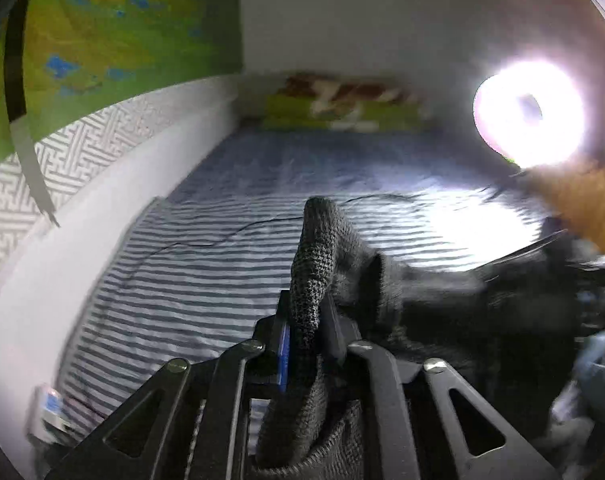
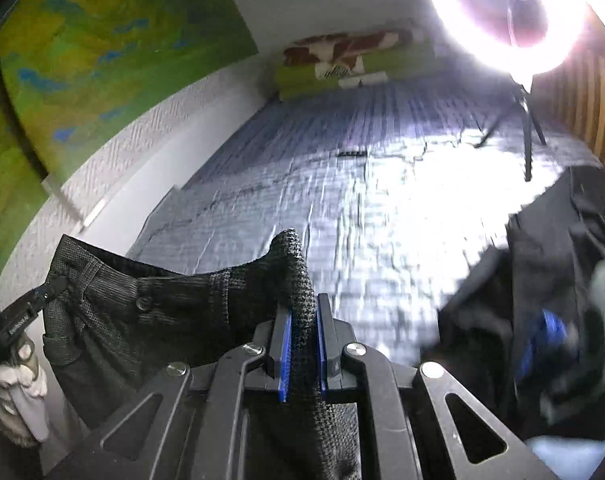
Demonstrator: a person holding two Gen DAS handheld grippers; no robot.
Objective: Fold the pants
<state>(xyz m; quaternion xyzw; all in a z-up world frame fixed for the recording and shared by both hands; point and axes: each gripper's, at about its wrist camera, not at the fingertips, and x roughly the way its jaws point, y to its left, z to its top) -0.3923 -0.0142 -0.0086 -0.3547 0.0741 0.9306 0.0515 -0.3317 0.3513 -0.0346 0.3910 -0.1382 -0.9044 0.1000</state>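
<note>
1. Your right gripper (image 2: 302, 320) has its two blue-padded fingers squeezed tight on a fold of the dark grey woven pants (image 2: 150, 312).
2. From that pinch, the pants stretch toward 9 o'clock in the right wrist view. You can see the waistband there, with a small dark button (image 2: 144, 303) on it.
3. Your left gripper (image 2: 48, 294) grabs the far end of that waistband, at 9 o'clock. Your white-gloved hand (image 2: 20, 392) holds its handle, down at 8 o'clock.
4. In the left wrist view, your left gripper (image 1: 306, 320) is also clamped on a bunched fold of the pants (image 1: 316, 264). The cloth pokes up past the fingertips toward 12 o'clock and trails off toward 3 o'clock, where it is blurry.
5. The pants hang in the air above the blue-and-white striped bed sheet (image 1: 174, 280).
6. A thin black cable (image 1: 206, 245) lies across the sheet.
7. A bright round ring light (image 2: 506, 12) shines at 1 o'clock on a black tripod (image 2: 526, 128).
8. A heap of dark clothes (image 2: 542, 300) sits at 3 o'clock.
9. A green and brown pillow (image 2: 342, 64) lies at 12 o'clock, at the far end of the bed.
</note>
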